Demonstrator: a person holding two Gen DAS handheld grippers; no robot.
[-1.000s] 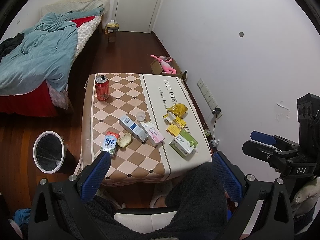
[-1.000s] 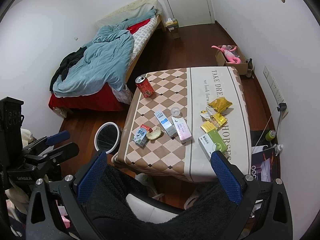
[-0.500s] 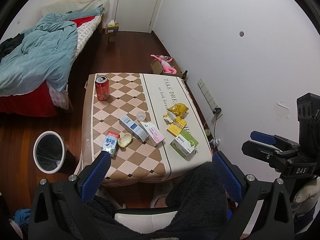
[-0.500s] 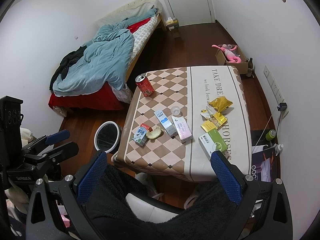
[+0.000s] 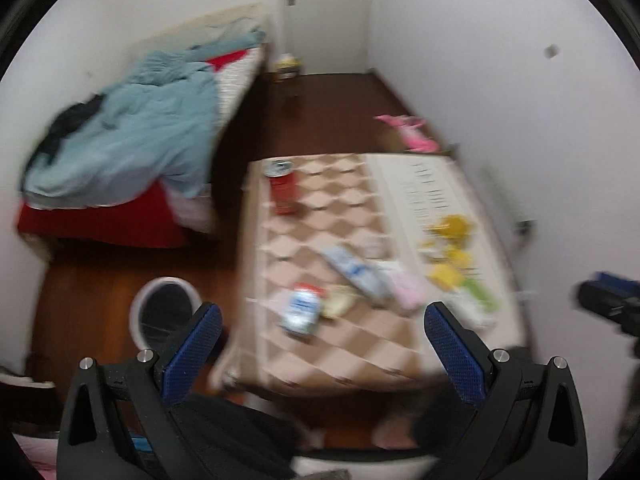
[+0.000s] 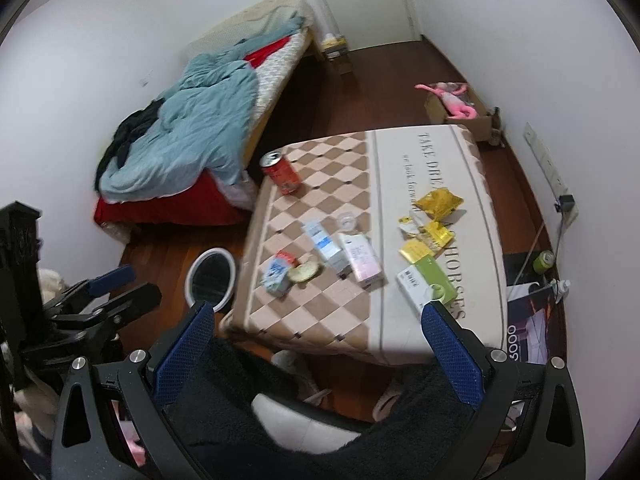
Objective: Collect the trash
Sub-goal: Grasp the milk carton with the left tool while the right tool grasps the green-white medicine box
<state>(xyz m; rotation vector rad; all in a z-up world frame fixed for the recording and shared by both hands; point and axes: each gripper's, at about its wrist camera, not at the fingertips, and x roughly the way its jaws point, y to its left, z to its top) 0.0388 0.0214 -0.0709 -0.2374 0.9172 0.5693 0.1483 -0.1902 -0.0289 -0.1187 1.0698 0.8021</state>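
A low table (image 6: 420, 332) with a checked cloth holds trash: a red soda can (image 6: 281, 173), a small milk carton (image 6: 277, 273), a piece of bread (image 6: 305, 271), a blue-white box (image 6: 325, 245), a pink box (image 6: 362, 259), a green box (image 6: 426, 285) and yellow wrappers (image 6: 438, 202). A white trash bin (image 6: 211, 278) stands on the floor left of the table. My left gripper (image 5: 320, 330) is open and empty, above the table's near left; its view is blurred. My right gripper (image 6: 316, 330) is open and empty, short of the table's near edge.
A bed with a blue duvet (image 6: 192, 132) lies to the left. A cardboard box with a pink toy (image 6: 456, 106) sits by the right wall. A green can (image 6: 543, 261) and a cable lie on the floor at the right. Dark clothing fills the foreground.
My left gripper has swung left and forward toward the table, blurring its view. My right gripper has moved slightly closer to the table.
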